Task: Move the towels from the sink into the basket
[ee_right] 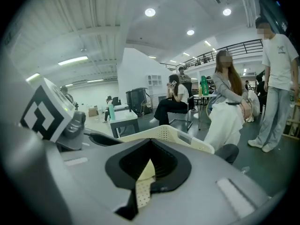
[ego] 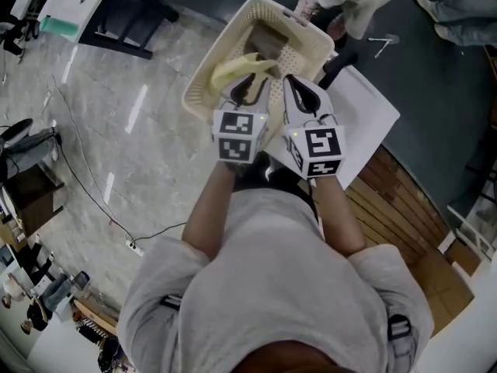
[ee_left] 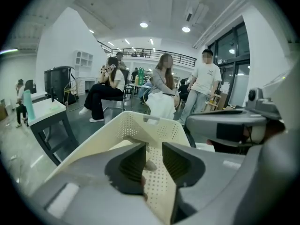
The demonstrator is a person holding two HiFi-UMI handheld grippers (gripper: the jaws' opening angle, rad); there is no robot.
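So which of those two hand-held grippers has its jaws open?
The left hand-held gripper: its jaws stand apart; the right hand-held gripper is shut.

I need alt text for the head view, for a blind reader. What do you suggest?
Seen from above, a person holds the left gripper, fingers open, and the right gripper, fingers shut, at the near rim of a cream basket containing a yellow towel.
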